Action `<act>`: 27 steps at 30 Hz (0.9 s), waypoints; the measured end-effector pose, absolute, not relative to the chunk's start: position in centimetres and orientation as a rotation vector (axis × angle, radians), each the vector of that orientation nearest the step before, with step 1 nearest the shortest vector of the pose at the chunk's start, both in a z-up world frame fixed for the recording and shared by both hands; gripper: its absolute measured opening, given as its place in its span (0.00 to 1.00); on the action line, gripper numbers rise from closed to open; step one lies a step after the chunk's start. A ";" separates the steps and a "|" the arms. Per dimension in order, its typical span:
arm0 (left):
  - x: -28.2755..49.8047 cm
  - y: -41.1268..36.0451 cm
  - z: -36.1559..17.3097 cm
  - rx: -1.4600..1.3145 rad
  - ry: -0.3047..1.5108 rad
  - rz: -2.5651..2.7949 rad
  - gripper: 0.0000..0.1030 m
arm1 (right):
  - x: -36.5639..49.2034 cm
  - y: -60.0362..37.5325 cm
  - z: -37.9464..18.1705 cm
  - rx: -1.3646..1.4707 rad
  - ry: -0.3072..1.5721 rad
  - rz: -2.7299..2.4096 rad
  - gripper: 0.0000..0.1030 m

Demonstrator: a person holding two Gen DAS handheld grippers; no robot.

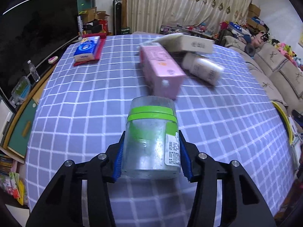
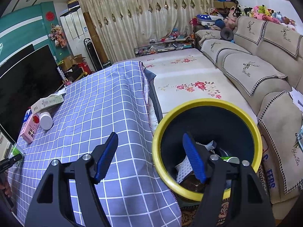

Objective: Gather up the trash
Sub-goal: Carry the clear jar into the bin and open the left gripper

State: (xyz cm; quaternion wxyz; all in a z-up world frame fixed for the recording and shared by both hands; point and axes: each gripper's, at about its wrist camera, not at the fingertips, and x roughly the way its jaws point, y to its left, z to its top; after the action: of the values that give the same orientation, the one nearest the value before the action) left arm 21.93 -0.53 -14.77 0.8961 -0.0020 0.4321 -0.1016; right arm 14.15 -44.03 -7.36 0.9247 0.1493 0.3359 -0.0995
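My left gripper point(image 1: 151, 132) is shut on a clear plastic jar point(image 1: 149, 138) with green bands, both blue pads pressed on its sides. Beyond it on the checked tablecloth point(image 1: 85, 102) lie a pink carton point(image 1: 161, 70), a white bottle point(image 1: 204, 68) and a white box point(image 1: 191, 44). My right gripper point(image 2: 150, 135) stands open with nothing between its fingers, over the table's right edge beside the yellow-rimmed trash bin point(image 2: 208, 102). The bin holds several pieces of trash. The right wrist view shows the pink carton point(image 2: 31, 129), white bottle point(image 2: 46, 120) and white box point(image 2: 47, 103) far left.
A blue tissue pack point(image 1: 87, 50) on a red mat lies at the table's far left. A dark TV point(image 1: 34, 37) stands left of the table. A beige sofa point(image 2: 255, 71) and a floral mat point(image 2: 189, 79) lie right of the table, behind the bin.
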 end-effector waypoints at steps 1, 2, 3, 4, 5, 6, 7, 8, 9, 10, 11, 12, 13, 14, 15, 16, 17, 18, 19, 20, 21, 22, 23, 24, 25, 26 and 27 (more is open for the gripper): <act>21.3 -1.2 -14.5 -0.002 0.890 -0.222 0.48 | 14.0 -44.1 -7.3 0.306 0.688 -0.204 0.65; 20.7 -1.9 -14.1 0.004 0.883 -0.238 0.48 | 14.1 -44.1 -7.3 0.307 0.686 -0.204 0.65; 20.2 -2.6 -13.7 0.012 0.875 -0.254 0.48 | 13.9 -44.1 -7.2 0.308 0.681 -0.205 0.65; 19.7 -3.5 -13.3 0.023 0.867 -0.273 0.48 | 13.8 -44.2 -7.1 0.309 0.676 -0.206 0.65; 19.3 -4.4 -12.9 0.036 0.860 -0.293 0.48 | 13.6 -44.3 -6.9 0.310 0.671 -0.209 0.65; 18.9 -5.7 -12.4 0.050 0.853 -0.326 0.48 | 13.3 -44.5 -6.7 0.309 0.665 -0.213 0.65; 18.6 -6.7 -12.1 0.058 0.851 -0.352 0.48 | 13.0 -44.7 -6.5 0.308 0.658 -0.218 0.65; 18.4 -7.9 -11.8 0.068 0.848 -0.384 0.48 | 12.7 -44.9 -6.4 0.307 0.652 -0.225 0.65; 18.3 -9.3 -11.5 0.080 0.844 -0.417 0.48 | 12.2 -45.2 -6.2 0.307 0.644 -0.234 0.65; 18.2 -10.7 -11.1 0.090 0.839 -0.449 0.48 | 11.7 -45.6 -6.0 0.307 0.637 -0.242 0.65; 18.1 -11.9 -10.9 0.096 0.837 -0.473 0.48 | 11.3 -46.0 -5.9 0.307 0.631 -0.252 0.65; 18.1 -13.8 -10.6 0.107 0.833 -0.518 0.48 | 10.7 -46.5 -5.7 0.307 0.624 -0.267 0.65; 18.1 -14.9 -10.4 0.113 0.831 -0.544 0.48 | 10.2 -47.0 -5.6 0.307 0.617 -0.283 0.65; 18.3 -16.8 -10.2 0.124 0.830 -0.582 0.48 | 9.7 -47.6 -5.4 0.308 0.609 -0.299 0.65; 18.5 -18.8 -10.1 0.139 0.832 -0.620 0.48 | 9.1 -48.3 -5.3 0.311 0.601 -0.318 0.65; 18.4 -20.4 -9.9 0.153 0.833 -0.649 0.48 | 8.6 -48.9 -5.2 0.314 0.594 -0.333 0.66; 18.4 -22.4 -9.8 0.173 0.831 -0.686 0.48 | 8.1 -49.6 -5.1 0.318 0.588 -0.352 0.66; 18.4 -24.5 -9.7 0.195 0.825 -0.726 0.48 | 7.5 -50.4 -5.1 0.324 0.583 -0.370 0.66; 18.3 -26.5 -9.5 0.211 0.817 -0.762 0.48 | 6.8 -51.3 -5.1 0.333 0.577 -0.393 0.66; 18.7 -27.6 -9.5 0.222 0.812 -0.788 0.48 | 6.3 -52.0 -5.1 0.341 0.573 -0.408 0.66; 18.7 -30.1 -9.5 0.243 0.807 -0.830 0.48 | 5.6 -52.7 -5.1 0.351 0.567 -0.424 0.66; 18.7 -32.0 -9.6 0.258 0.810 -0.856 0.48 | 4.9 -53.6 -5.2 0.362 0.561 -0.443 0.66; 19.0 -33.3 -9.7 0.265 0.817 -0.874 0.48 | 4.2 -54.4 -5.3 0.373 0.557 -0.464 0.67; 19.3 -35.7 -10.1 0.274 0.840 -0.907 0.48 | 3.8 -55.0 -5.3 0.380 0.554 -0.479 0.67; 19.5 -37.1 -10.4 0.280 0.857 -0.927 0.48 | 3.3 -55.5 -5.4 0.385 0.551 -0.492 0.67; 19.6 -39.2 -11.0 0.295 0.880 -0.954 0.48 | 3.1 -55.8 -5.4 0.388 0.551 -0.500 0.68; 19.7 -41.1 -11.5 0.311 0.897 -0.969 0.48 | 2.6 -56.4 -5.6 0.393 0.553 -0.513 0.68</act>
State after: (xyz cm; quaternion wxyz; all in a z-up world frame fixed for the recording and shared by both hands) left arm 19.70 -41.15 -11.54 0.7786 0.1440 0.4148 -0.4484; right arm 2.65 -56.36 -5.62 0.9110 0.1907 0.2681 -0.2488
